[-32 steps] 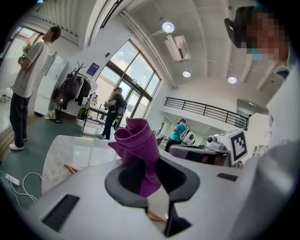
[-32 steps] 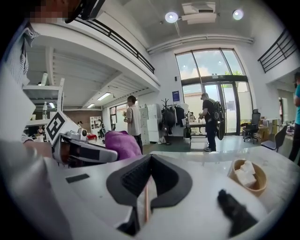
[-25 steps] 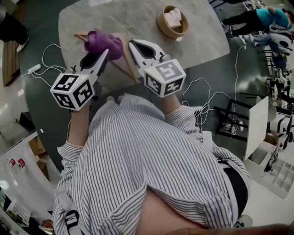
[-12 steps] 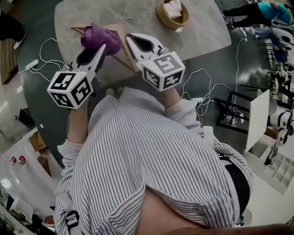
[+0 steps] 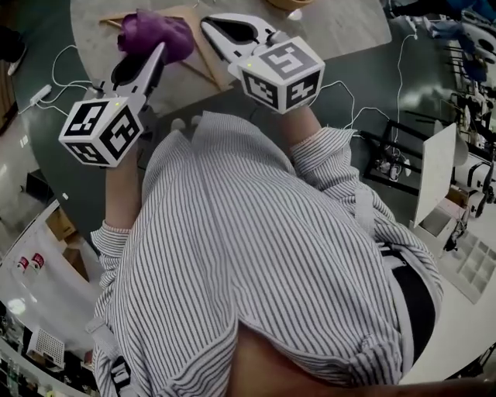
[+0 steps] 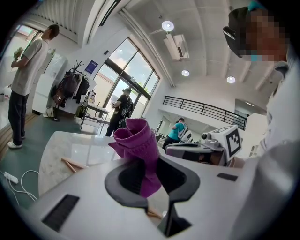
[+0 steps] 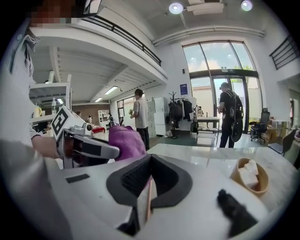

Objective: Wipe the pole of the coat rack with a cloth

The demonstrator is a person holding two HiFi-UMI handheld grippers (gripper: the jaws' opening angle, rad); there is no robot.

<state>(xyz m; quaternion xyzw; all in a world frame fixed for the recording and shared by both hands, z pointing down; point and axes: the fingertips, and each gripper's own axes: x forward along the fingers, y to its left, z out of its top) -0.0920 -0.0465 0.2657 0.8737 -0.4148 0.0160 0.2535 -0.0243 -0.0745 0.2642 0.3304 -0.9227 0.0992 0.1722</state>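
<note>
A crumpled purple cloth is pinched in my left gripper, which is shut on it above the marble table. In the left gripper view the cloth sticks up out of the jaws. Thin wooden poles of a rack lie flat on the table under both grippers; they show as sticks at the left. My right gripper hovers beside the cloth with its jaws together and nothing held. A wooden pole shows through the slit behind its tips.
A wooden bowl with white pieces sits on the table to the right. White cables trail on the floor at the left. A standing rack hung with coats and several people are far off. White shelving stands at the right.
Both grippers have gone forward over the table, higher in the head view, the left one still holding the cloth. The bowl has slid almost out of the top edge.
</note>
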